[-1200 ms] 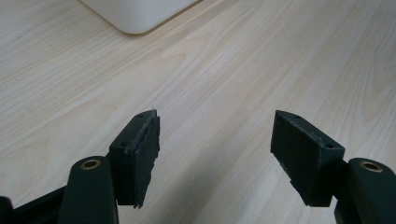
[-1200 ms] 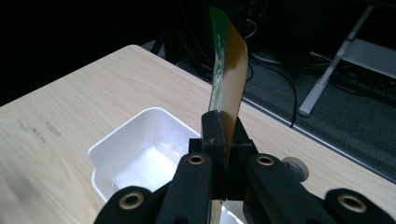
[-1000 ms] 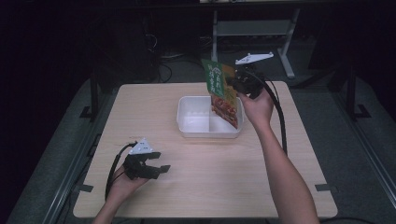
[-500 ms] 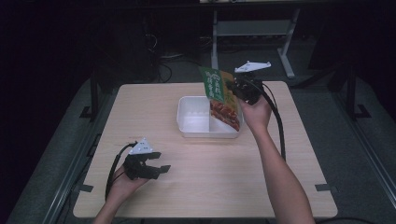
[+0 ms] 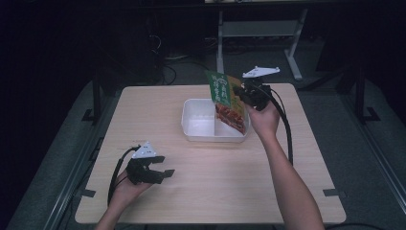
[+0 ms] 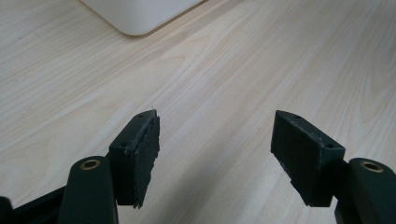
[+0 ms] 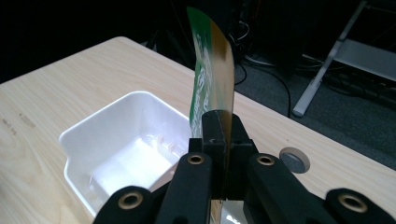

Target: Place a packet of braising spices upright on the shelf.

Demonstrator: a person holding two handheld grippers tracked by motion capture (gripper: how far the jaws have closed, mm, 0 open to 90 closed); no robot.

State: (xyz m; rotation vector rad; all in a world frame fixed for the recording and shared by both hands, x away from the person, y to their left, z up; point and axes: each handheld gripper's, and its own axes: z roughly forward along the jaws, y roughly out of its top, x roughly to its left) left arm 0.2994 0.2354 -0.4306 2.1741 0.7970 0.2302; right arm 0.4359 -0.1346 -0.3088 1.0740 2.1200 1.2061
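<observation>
Right gripper view: table point(image 7: 46, 107) hole point(image 7: 293, 160) beside tongs point(image 7: 224, 128).

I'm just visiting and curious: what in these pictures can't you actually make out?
- Print on the packet: too small in the high view, seen edge-on in the right gripper view.
- Tray floor at its right end: the packet covers it in the high view.
- Tray in the left gripper view: cut off by the top edge.
- Packet's lower end in the right gripper view: hidden behind the right gripper.
- Room beyond the table: too dark.
</observation>
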